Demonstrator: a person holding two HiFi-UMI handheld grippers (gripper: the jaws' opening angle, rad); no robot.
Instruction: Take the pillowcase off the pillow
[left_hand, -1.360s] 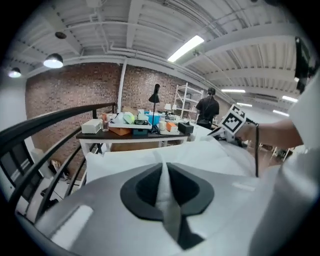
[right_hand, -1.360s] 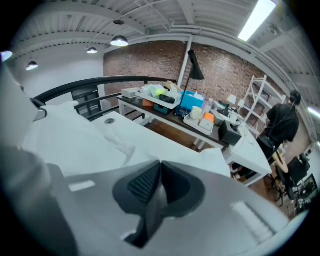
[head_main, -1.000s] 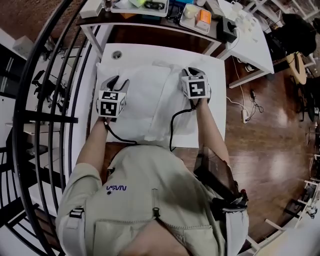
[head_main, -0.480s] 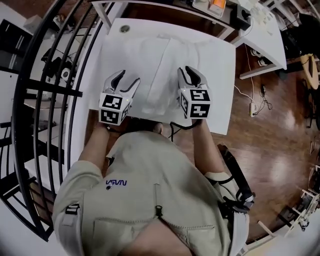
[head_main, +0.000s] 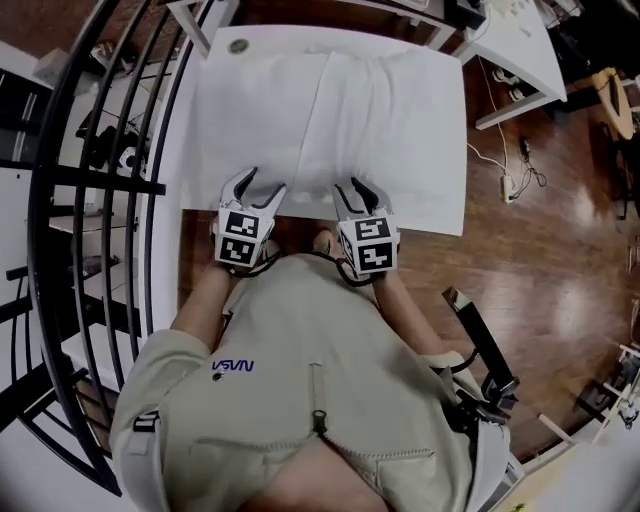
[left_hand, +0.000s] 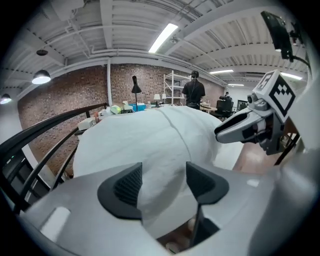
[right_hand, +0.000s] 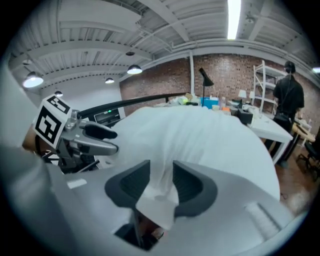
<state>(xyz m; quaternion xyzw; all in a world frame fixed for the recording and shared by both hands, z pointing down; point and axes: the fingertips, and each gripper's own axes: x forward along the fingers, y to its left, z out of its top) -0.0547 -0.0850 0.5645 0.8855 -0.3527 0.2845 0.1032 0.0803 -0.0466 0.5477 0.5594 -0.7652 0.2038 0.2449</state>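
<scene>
Both grippers have come back from the middle of the bedding to the near edge of the white table (head_main: 222, 52), and each has just been opening its jaws on the way. The left gripper (head_main: 255, 186) now stands wide. Its dark ribbed pads (left_hand: 127, 187) are well apart, and only the near hem of the white cotton pillowcase (head_main: 260, 120) shows between them, untouched. The right gripper (head_main: 352, 190) is open less far. A fold of the same cloth stands up between its jaws, but it seems to lie loose there rather than pinched, though white on white makes that hard to be sure of.

The case looks to be still on the plump white pillow (head_main: 395, 110). Together they cover the table from far edge to near edge, fuller toward the right edge and flatter toward the left.

Sitting side by side at the near edge makes sense if the case's open end lies there. From that spot each gripper could take one side of the hem and draw it off. I judge that the removal proper has not begun, and this looks like a let-go ahead of a fresh grip.
</scene>
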